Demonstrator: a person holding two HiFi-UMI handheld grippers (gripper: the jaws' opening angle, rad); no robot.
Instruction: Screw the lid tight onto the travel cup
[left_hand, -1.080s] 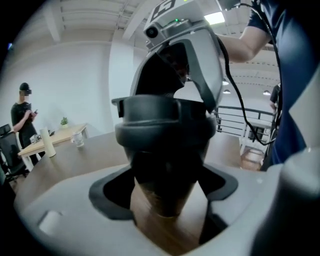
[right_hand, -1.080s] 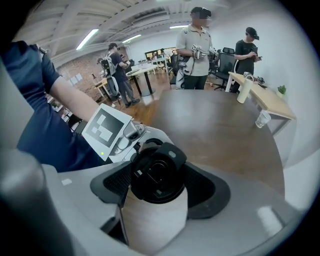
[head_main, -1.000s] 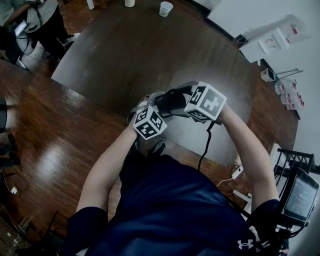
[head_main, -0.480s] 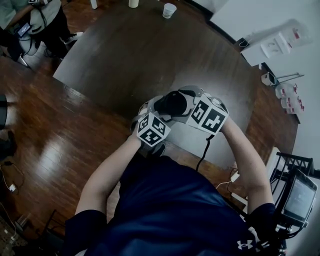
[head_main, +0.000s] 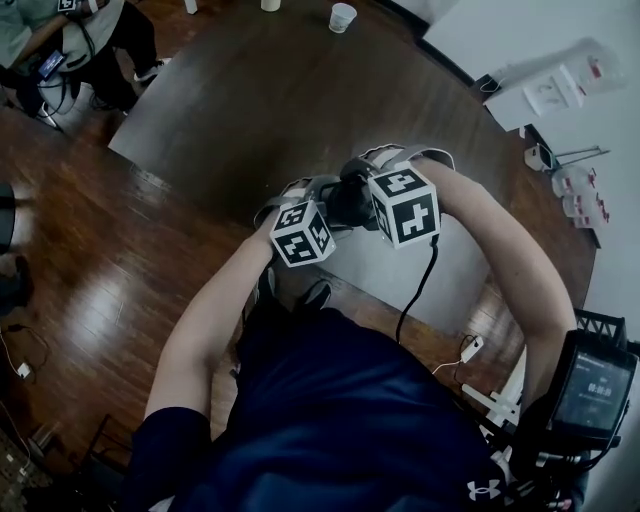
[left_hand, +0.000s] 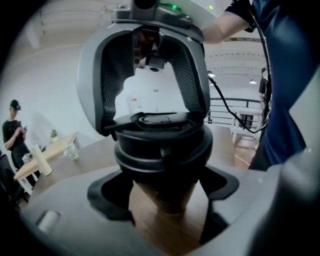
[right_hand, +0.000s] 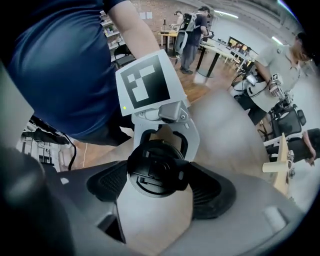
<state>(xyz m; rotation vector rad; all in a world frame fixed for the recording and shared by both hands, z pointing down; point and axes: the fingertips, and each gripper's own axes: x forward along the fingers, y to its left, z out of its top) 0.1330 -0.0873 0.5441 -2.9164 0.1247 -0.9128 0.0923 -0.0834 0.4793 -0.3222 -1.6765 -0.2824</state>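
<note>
Since 1 second ago my right fingers (right_hand: 216, 192) have rolled round above the travel cup (left_hand: 162, 195) and have just been opening. They stand wide on 2 sides of the black lid (right_hand: 157, 172), loose around it. My left fingers (left_hand: 107, 197) have just been opening too, spread close beside the cup's brown body, upright over the dark wooden surface (head_main: 250, 100).

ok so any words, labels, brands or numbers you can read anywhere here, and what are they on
No word or number reads clearly in any view.
Brand logo, no letters: on the dark shirt.
Black and white square patterns, no text: on the two marker cubes.
Too blurred to read: sheets on the wall, with red marks.
Too small to read: the screen.
The lid: no print made out.
</note>
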